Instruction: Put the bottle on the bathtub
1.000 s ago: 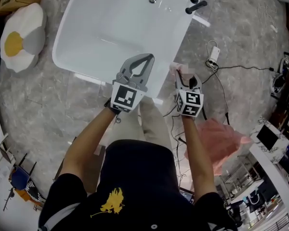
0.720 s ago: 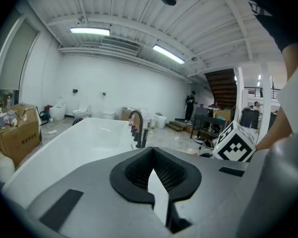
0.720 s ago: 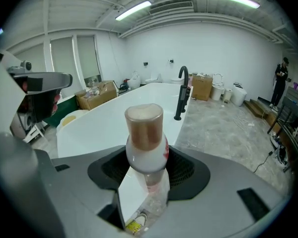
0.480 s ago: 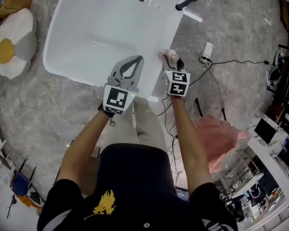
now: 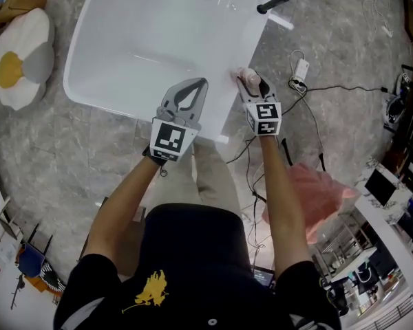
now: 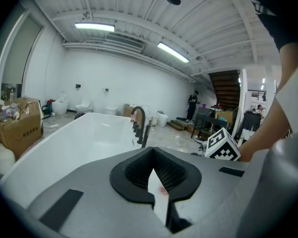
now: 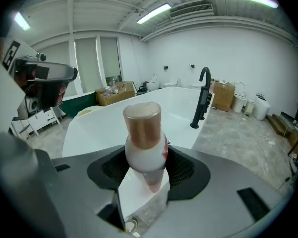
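step: the right gripper (image 5: 253, 88) has the bottle (image 7: 143, 142) at the bathtub (image 5: 151, 36). Judged as set-down on the rim, release not yet made.
bottle: white body, brown cap, cap up. In the head view it is over the tub's 3 o'clock rim, at 6 o'clock of the black faucet (image 5: 274, 4). Whether the base touches the rim can't be told.
right fingers: clenched on the bottle's lower body, one on each side.
left gripper (image 5: 201, 85): fingers closed together with nothing between them. It hangs over the tub's near rim, at 9 o'clock of the bottle, apart from it.
placement: the base should be centred on the flat of the rim, since the basin drops off at 9 o'clock and the floor at 3 o'clock.
descent: straight down with the bottle's axis vertical, until the base sits flat.
release: fingers should open only once the rim takes the weight, then slowly and evenly so neither side drags the body.
retreat: the right gripper should back out toward 6 o'clock, clear of the cap.
risk: the rim looks glossy and narrow. A tilted or off-centre base would likely slide into the tub or tip toward the floor.
left role: it is best held clear of the bottle.
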Demonstrator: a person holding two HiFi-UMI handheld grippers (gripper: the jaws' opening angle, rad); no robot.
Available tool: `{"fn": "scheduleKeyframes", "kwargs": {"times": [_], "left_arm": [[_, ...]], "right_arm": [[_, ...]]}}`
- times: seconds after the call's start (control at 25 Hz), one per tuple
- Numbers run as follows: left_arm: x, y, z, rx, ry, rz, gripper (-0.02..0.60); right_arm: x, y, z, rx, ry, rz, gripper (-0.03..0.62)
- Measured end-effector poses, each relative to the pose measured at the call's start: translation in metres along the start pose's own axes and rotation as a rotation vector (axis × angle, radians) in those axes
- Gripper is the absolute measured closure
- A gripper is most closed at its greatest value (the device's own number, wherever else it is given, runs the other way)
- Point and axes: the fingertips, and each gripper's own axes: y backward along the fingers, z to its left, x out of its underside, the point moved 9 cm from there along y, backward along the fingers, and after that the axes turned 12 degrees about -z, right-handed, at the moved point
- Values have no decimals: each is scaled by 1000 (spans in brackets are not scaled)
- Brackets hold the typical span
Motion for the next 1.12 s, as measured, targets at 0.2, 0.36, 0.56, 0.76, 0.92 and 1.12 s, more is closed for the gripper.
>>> {"fn": "scheduleKeyframes", "kwargs": {"times": [0.2, 0.36, 0.56, 0.76, 0.92, 1.12], "left_arm": [[-6, 3, -4, 30, -4, 6, 563], [-19, 10, -8, 43, -3, 19, 563], [-62, 37, -24, 116, -20, 14, 563], [-97, 60, -37, 170, -39, 34, 563], [-123, 68, -50, 179, -34, 38, 563], [-164, 70, -65, 295, -116, -23, 563]], "right_arm": [[8, -13, 5, -19, -52, 99, 183], [13, 3, 11, 46, -144, 149, 163], [-5, 90, 20, 149, -264, 131, 359], [-65, 173, 36, 180, -259, -2, 557], [-113, 211, 46, 185, -222, -82, 592], [-167, 231, 61, 266, -390, -226, 592]]}}
